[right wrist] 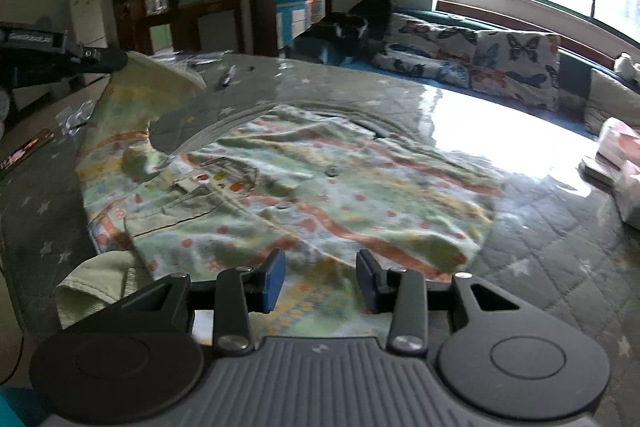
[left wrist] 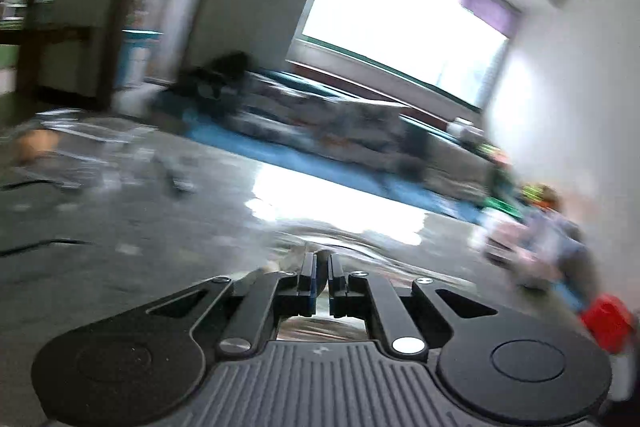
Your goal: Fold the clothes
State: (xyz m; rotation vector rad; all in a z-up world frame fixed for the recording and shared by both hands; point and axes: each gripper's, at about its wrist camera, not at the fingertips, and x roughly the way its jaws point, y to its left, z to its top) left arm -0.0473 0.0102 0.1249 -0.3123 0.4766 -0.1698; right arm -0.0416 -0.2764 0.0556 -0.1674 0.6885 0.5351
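A pale green shirt (right wrist: 304,183) with orange stripes, small flowers and buttons lies spread on the grey quilted bed cover (right wrist: 560,247). Its far left sleeve (right wrist: 160,79) is pulled up off the bed to the tip of my left gripper (right wrist: 120,61), which is shut on it. In the blurred left wrist view the left gripper (left wrist: 322,267) has its jaws together, with pale cloth smeared just ahead of them. My right gripper (right wrist: 320,279) hovers over the shirt's near hem. Its blue pads (right wrist: 274,279) stand apart and press on nothing.
Butterfly-print pillows (right wrist: 480,59) and a black bundle (right wrist: 352,27) line the far side under a bright window. Another pale green cloth (right wrist: 96,283) lies at the near left. Packets (right wrist: 616,155) sit at the right edge. A pen (right wrist: 228,77) and wrappers lie at the far left.
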